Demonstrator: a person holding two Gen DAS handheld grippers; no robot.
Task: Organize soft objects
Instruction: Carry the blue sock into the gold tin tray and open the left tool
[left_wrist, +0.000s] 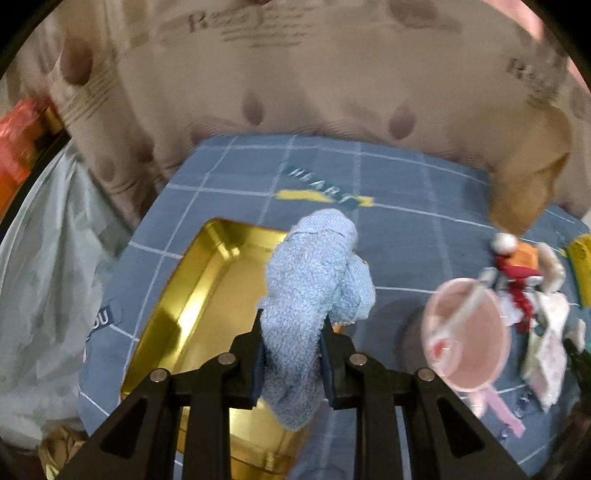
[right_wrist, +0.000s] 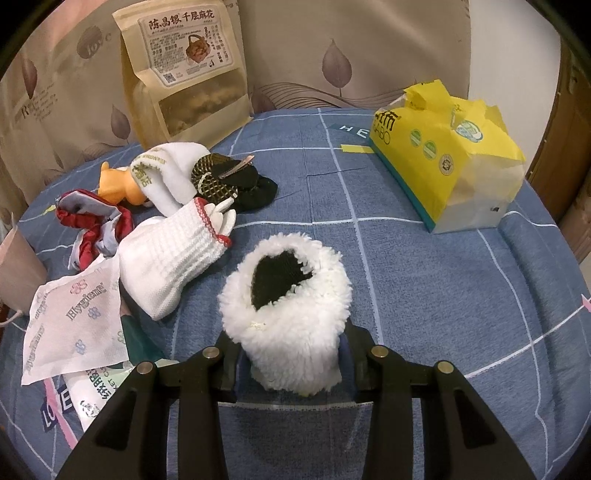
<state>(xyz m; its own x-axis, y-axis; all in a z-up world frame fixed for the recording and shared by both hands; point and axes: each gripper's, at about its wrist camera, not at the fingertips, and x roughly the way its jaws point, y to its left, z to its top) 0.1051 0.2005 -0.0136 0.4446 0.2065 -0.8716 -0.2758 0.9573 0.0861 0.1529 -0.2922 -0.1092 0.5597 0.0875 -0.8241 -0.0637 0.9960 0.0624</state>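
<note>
My left gripper (left_wrist: 291, 350) is shut on a light blue terry cloth (left_wrist: 314, 280) and holds it above the right edge of a gold metal tray (left_wrist: 192, 295) on the blue checked cloth. My right gripper (right_wrist: 291, 363) is shut on a white fluffy pouch (right_wrist: 291, 314) with a dark opening, just above the cloth. A pile of soft things lies left of it: a white knitted sock (right_wrist: 173, 262), a white cloth (right_wrist: 166, 173), a black net item (right_wrist: 225, 177), red fabric (right_wrist: 85, 218) and a tissue packet (right_wrist: 70, 325).
A yellow tissue pack (right_wrist: 443, 155) stands at the right and a brown snack bag (right_wrist: 188, 70) at the back left. A pink round pouch (left_wrist: 465, 336) lies right of the tray. A pale plastic bag (left_wrist: 44, 277) hangs at the left.
</note>
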